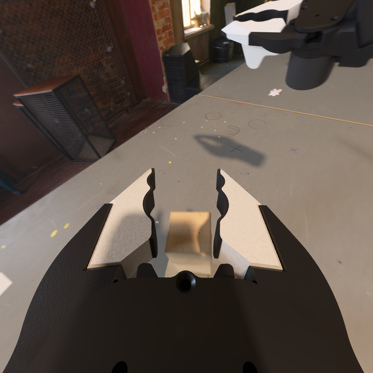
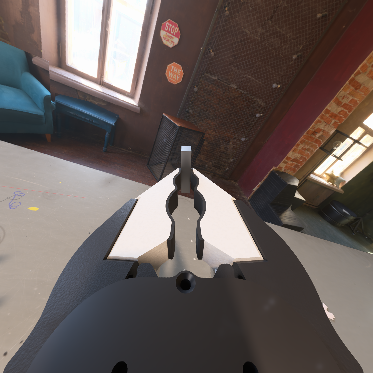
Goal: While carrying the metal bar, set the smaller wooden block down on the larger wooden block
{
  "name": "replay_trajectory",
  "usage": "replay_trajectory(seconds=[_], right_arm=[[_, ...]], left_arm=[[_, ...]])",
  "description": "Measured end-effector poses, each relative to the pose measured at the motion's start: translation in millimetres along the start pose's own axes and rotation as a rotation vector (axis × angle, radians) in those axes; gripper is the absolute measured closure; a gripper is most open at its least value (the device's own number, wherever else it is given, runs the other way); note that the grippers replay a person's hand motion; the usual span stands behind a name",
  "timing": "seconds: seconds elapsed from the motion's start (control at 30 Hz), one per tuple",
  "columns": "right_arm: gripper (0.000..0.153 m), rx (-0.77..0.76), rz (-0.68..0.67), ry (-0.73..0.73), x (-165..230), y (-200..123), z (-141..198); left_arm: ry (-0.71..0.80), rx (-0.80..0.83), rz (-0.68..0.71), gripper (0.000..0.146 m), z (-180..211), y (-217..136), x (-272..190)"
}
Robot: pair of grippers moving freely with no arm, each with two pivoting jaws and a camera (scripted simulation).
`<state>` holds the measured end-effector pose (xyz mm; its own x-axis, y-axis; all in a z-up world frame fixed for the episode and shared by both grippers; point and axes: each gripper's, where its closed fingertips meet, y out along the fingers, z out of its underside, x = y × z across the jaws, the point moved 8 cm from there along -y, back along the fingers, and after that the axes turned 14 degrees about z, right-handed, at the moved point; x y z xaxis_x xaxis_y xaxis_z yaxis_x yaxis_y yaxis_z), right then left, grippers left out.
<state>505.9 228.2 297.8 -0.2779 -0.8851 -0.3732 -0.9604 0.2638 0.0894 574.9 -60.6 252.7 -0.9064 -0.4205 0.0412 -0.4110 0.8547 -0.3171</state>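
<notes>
In the left wrist view a pale wooden block [image 1: 189, 232] lies low between the fingers of my left gripper [image 1: 185, 171]. The jaws are open and stand apart from its sides. A lighter wooden face [image 1: 187, 264] shows just beneath it, partly hidden by the gripper body; I cannot tell if this is a second block. My right gripper [image 2: 185, 171] is shut on a grey metal bar [image 2: 186, 157], which stands upright out of its fingertips. That gripper also shows in the left wrist view [image 1: 228, 30], high at the top right above the table.
The grey table [image 1: 272, 191] carries pen marks, paint dots and a white paper scrap [image 1: 275, 92]. Its edge runs diagonally at the left. Beyond it stand a mesh cabinet [image 1: 64, 117] and black boxes [image 1: 181, 70]. A teal armchair [image 2: 20, 96] and bench [image 2: 86, 115] stand by the window.
</notes>
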Motion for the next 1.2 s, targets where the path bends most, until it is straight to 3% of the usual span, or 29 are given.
replay_trajectory(seconds=[0.53, 0.8, 0.93, 1.2], right_arm=[[0.145, -0.012, -0.034, 0.009, 2, -4, -4], [0.145, -0.019, -0.055, -0.001, 5, -6, -6], [0.145, -0.023, -0.059, -0.011, 7, -6, -7], [0.145, -0.015, -0.068, -0.027, 10, -4, -5]], left_arm=[[0.239, 0.178, -0.383, 0.072, -63, 54, 34], [0.459, 0.227, -0.859, 0.068, -121, 61, 49], [0.474, 0.177, -0.869, 0.068, -134, 61, 41], [0.418, 0.192, -0.816, 0.066, -123, 62, 43]])
